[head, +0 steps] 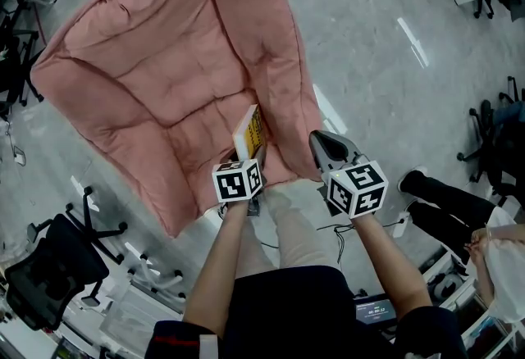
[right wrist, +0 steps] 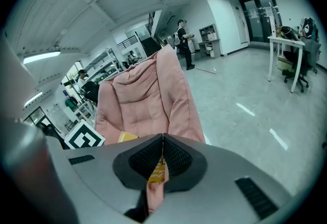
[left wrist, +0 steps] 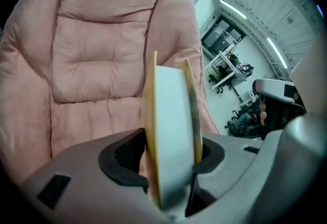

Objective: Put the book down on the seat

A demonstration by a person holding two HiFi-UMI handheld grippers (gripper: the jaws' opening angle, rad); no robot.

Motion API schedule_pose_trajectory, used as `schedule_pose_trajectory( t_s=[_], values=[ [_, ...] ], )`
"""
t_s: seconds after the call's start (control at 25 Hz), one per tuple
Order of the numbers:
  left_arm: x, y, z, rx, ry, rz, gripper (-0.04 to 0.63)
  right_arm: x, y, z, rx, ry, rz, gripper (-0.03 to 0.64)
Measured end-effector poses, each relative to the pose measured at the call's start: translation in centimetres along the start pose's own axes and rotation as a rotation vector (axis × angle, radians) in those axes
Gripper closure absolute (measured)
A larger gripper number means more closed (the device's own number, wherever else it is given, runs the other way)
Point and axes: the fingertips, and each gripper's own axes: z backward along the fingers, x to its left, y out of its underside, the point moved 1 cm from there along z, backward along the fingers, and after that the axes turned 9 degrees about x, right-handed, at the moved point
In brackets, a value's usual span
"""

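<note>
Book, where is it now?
Head view, centre: the yellow book stands on edge between the jaws of the left gripper, over the front of the pink seat.

the book (head: 249, 133), yellow covers around a white page block, stands upright on edge between the left tool's (left wrist: 171, 160) jaws, near the front right corner of the pink quilted seat (head: 156, 79).

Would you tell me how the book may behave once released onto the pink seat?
The book stands on edge, thick and stiff-looking, so it will probably tip flat rather than flop. The padded seat looks soft and quilted, so it likely will not slide far.
</note>
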Motion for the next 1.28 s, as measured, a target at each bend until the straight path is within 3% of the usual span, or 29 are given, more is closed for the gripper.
schedule_pose_trajectory(
  t_s=[0.68, 0.96, 1.28],
  values=[
    [-4.0, -0.7, -0.7, -0.016, 0.093, -0.07, 0.304, -1.0, -0.1, 0.3, -0.01, 0.017, -0.03, 0.597],
    [-6.3, -0.7, -1.1, -0.013, 0.158, -0.142, 0.242, -1.3, 0.1, 0.5, -0.009, 0.025, -0.039, 0.597],
    [-6.9, -1.0, -1.6, -0.029, 0.175, -0.142, 0.17, -1.3, 0.5, 0.4, -0.01, 0.028, -0.049, 0.597]
  ],
)
